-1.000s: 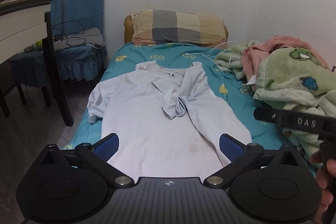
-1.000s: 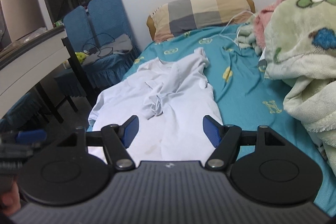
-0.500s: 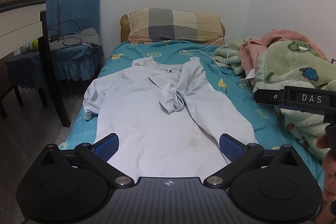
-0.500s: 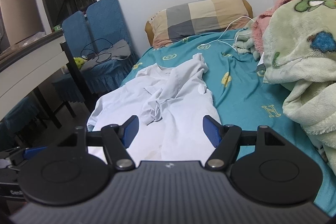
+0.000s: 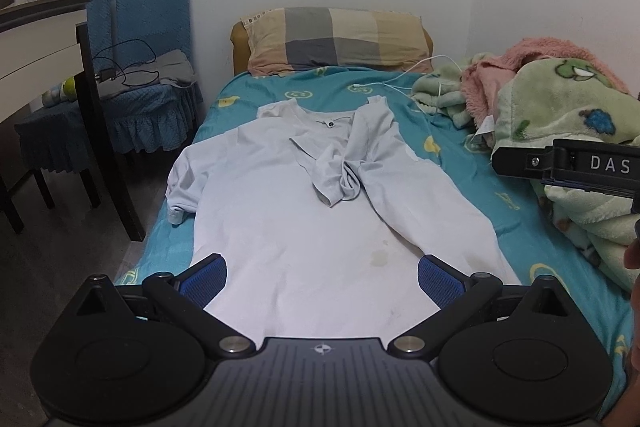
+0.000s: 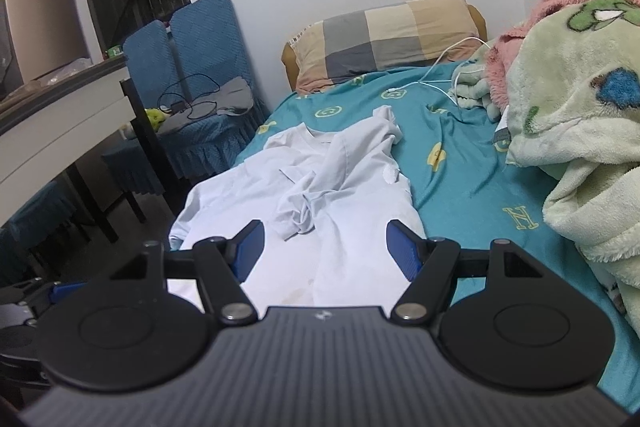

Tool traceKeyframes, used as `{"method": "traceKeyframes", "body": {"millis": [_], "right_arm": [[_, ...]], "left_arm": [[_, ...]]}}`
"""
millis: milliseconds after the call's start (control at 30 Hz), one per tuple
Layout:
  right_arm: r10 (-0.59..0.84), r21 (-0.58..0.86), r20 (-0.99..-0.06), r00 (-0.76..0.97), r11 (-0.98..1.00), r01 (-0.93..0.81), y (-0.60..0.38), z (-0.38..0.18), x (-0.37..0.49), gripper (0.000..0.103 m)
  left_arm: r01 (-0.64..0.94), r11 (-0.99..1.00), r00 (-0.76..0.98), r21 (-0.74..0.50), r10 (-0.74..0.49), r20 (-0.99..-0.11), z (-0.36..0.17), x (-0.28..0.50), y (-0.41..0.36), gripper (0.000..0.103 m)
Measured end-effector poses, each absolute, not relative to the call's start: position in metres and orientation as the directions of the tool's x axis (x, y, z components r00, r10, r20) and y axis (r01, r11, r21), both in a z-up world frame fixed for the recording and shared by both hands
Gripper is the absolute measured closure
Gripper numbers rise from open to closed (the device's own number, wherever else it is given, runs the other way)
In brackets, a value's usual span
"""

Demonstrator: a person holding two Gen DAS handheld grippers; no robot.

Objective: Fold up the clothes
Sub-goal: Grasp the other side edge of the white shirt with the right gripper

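Observation:
A pale blue-white T-shirt (image 5: 304,219) lies spread on the teal bed sheet (image 5: 460,163), collar toward the pillow. Its right sleeve is bunched and folded inward over the chest (image 5: 340,179). My left gripper (image 5: 322,277) hovers open above the shirt's hem, holding nothing. In the right wrist view the same shirt (image 6: 344,203) lies ahead, and my right gripper (image 6: 324,247) is open above its lower part, empty. The right gripper's body (image 5: 568,163) shows at the right edge of the left wrist view.
A checked pillow (image 5: 332,39) rests at the bed's head. Green and pink blankets (image 5: 560,99) are heaped along the right side, with a white cable (image 5: 400,75) near them. Blue chairs (image 5: 144,67) and a dark-legged table (image 5: 88,75) stand left of the bed.
Both grippers have drawn back and risen slightly, so more of the shirt and bed shows. Both stay open; the shirt has not moved.

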State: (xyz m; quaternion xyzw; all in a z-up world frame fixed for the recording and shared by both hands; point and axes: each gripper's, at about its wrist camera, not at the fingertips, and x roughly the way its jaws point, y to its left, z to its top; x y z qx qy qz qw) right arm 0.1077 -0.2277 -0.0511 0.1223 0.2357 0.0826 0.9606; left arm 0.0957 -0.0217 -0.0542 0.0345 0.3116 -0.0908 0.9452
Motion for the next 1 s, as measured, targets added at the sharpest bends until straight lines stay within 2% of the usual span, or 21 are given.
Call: {"method": "traceKeyframes", "body": {"millis": [167,333,467,567,633,733,867,1000], "right_arm": [[0.26,0.266,-0.406,0.876,0.951,-0.159,-0.217,-0.04,0.113,0.035],[0.321,0.253,-0.389,0.864,0.939,-0.235,-0.198,-0.027,0.128,0.041],[0.429,0.287,-0.405,0.808,0.898,-0.333,-0.159,-0.019,0.176,0.044],[0.485,0.252,-0.418,0.768,0.874,-0.415,-0.117,-0.022,0.221,0.046],[0.52,0.235,-0.45,0.726,0.853,-0.466,-0.083,-0.032,0.252,0.052],[0.537,0.204,-0.539,0.649,0.831,-0.518,-0.03,-0.06,0.296,0.053],[0.486,0.142,-0.638,0.597,0.837,-0.529,0.025,-0.1,0.338,0.053],[0.417,0.02,-0.688,0.593,0.829,-0.559,0.066,-0.13,0.358,0.054]], "left_arm": [[0.197,0.98,0.767,0.002,-0.153,-0.624,-0.047,0.101,-0.006,0.001],[0.171,0.985,0.792,-0.038,-0.16,-0.589,-0.031,0.098,0.029,0.001],[0.087,0.996,0.81,-0.036,-0.092,-0.579,-0.033,0.099,0.06,0.001],[0.024,0.998,0.823,-0.053,-0.049,-0.565,-0.036,0.101,0.085,0.001],[-0.017,0.997,0.828,-0.075,-0.028,-0.56,-0.039,0.104,0.101,0.001],[-0.064,0.991,0.819,-0.117,-0.015,-0.574,-0.05,0.113,0.124,0.001],[-0.134,0.975,0.795,-0.179,-0.002,-0.607,-0.068,0.125,0.151,0.001],[-0.159,0.962,0.783,-0.224,-0.016,-0.622,-0.078,0.132,0.163,0.001]]}}
